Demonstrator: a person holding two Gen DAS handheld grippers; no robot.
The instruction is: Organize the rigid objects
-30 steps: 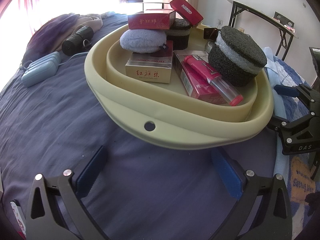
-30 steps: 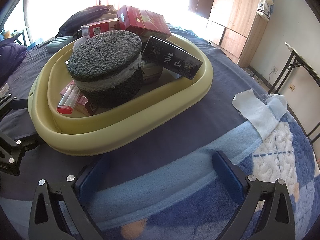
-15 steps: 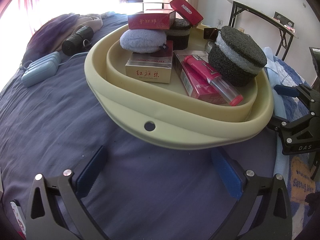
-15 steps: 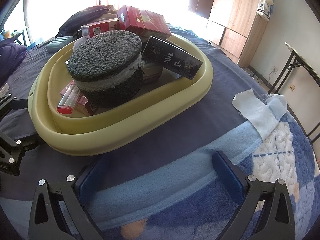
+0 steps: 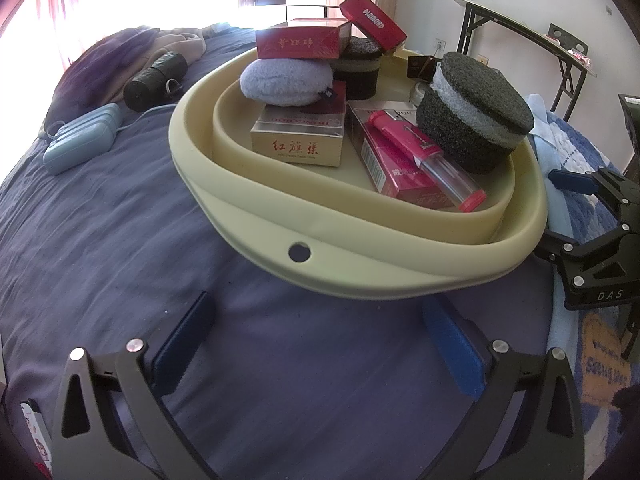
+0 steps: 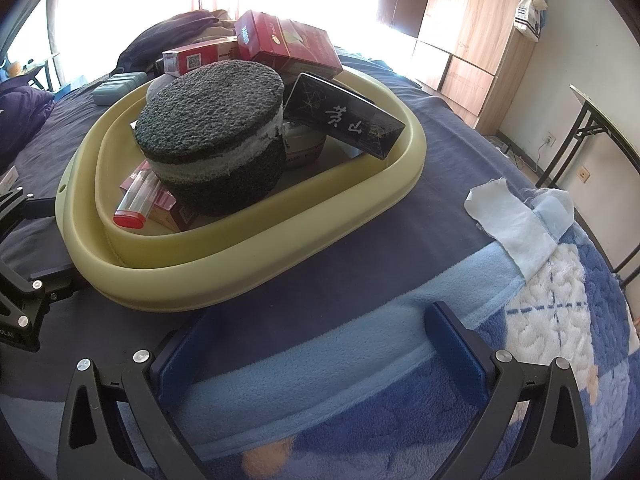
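Note:
A pale yellow basin [image 5: 400, 264] [image 6: 248, 256] sits on the bed, filled with several objects: red boxes [image 5: 300, 42], a gold box [image 5: 298, 144], a pink box with a pink tube [image 5: 424, 160] on it, a blue puff [image 5: 286, 82], a round black sponge [image 5: 474, 110] [image 6: 212, 136] and a black box [image 6: 344, 116]. My left gripper [image 5: 316, 344] is open and empty, just short of the basin's near rim. My right gripper [image 6: 316, 344] is open and empty over the blue blanket, beside the basin.
A blue power strip [image 5: 82, 142] and a dark cylinder [image 5: 156, 80] lie on the navy sheet left of the basin. A white cloth [image 6: 512, 224] lies on the blue blanket. A folding table [image 5: 532, 40] and a wardrobe [image 6: 472, 32] stand beyond the bed.

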